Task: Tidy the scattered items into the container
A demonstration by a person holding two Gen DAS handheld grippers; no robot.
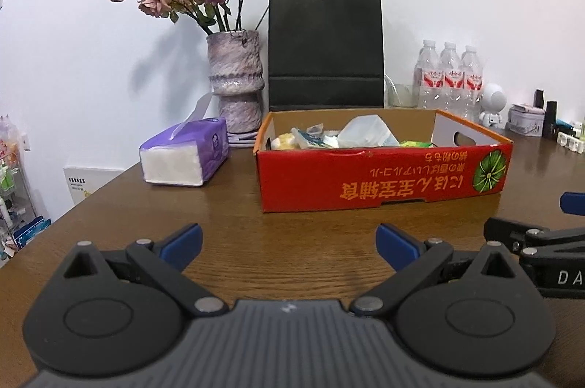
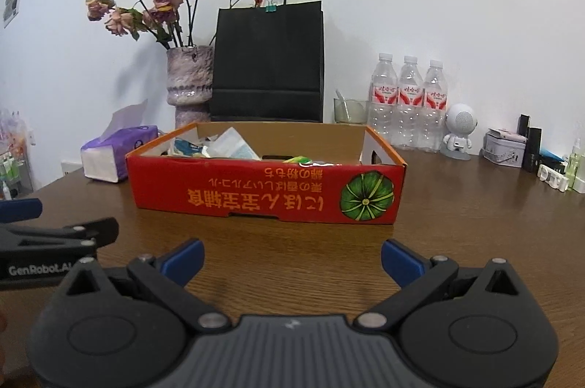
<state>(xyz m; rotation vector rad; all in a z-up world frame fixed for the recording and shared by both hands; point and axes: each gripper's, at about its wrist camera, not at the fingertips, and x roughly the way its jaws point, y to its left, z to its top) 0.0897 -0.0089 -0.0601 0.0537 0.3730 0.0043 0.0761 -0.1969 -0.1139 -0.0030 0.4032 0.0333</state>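
Two sets of blue-tipped tongs hover side by side over a brown wooden surface [image 1: 292,241], both facing a red cardboard box [image 1: 380,177] printed with a green pumpkin. The left tongs [image 1: 289,247] are spread wide with nothing between the tips; the right tongs [image 2: 292,262] are spread just as wide and equally empty. Each pair shows at the edge of the other's view, close alongside.

The box sits on the surface just ahead of both tongs, its open top showing a jumble of items [image 2: 219,146]: clear plastic packets, something yellow toward the box's left end and something green toward its right. The stretch of surface between the tongs and the box is bare wood.

Left of the box lies a purple tissue pack [image 1: 186,157]. Behind the box stand a mottled vase [image 1: 236,77] of dried roses, a black paper bag [image 1: 325,48] and, to the box's right rear, three water bottles [image 2: 409,102]. Further right of the box are a small white robot figure [image 2: 459,132] and a tin [image 2: 502,146].
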